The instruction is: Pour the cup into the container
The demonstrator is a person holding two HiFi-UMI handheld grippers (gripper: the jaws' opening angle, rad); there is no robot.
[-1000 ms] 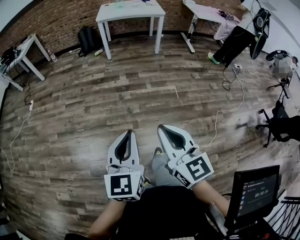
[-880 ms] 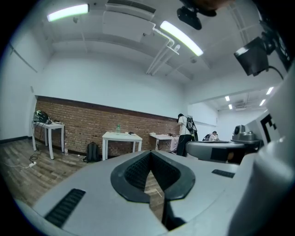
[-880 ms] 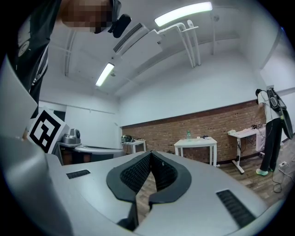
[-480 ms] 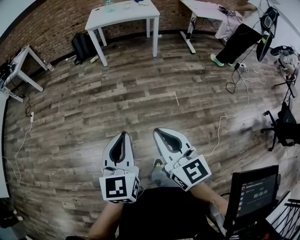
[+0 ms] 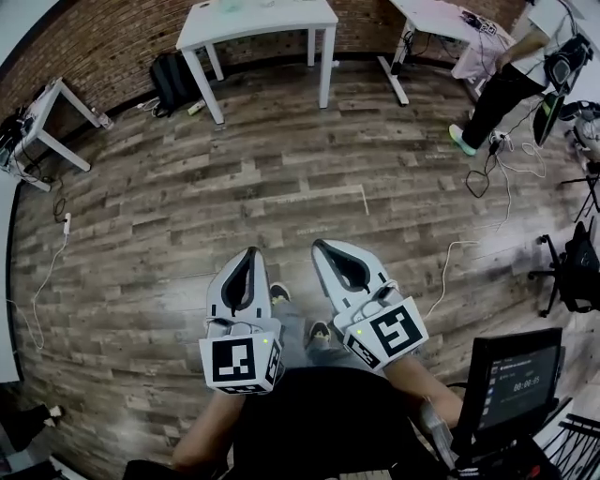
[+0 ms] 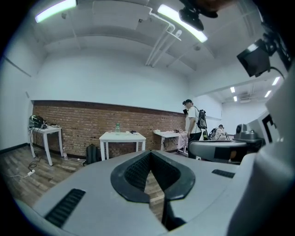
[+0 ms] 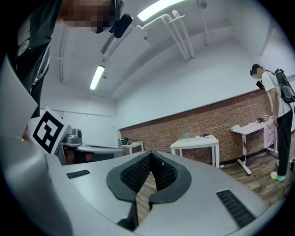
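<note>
We hold both claws side by side above the wooden floor point(image 5: 281, 187), well short of the white desk point(image 5: 281, 17) that stands against the brick wall point(image 5: 112, 47). Both point towards that desk.

The left claw point(image 6: 150, 153) is pressed together. Its tips meet, and only floorboards show through the hollow between its ribbed black pads point(image 6: 134, 171). The right claw point(image 7: 150, 154) is pressed together too, tips touching, with nothing pinched in it.

A clear bottle point(image 6: 117, 127) stands on the desk, near the middle of its top, with a few small things beside it. They are too small for us to say whether the cup and the container are among them.

A black backpack point(image 5: 172, 80) sits on the floor just left of the desk, by the wall. Further left of the desk stands a smaller side desk point(image 5: 56, 98), with cables on the floor near it. To the right of the white desk is a second desk point(image 5: 433, 15) with cloth lying on it. Beyond that, further from the white desk, a person point(image 5: 506, 84) in dark trousers stands. A monitor point(image 5: 511, 380) shows well away from the white desk, close beside our right arm.
</note>
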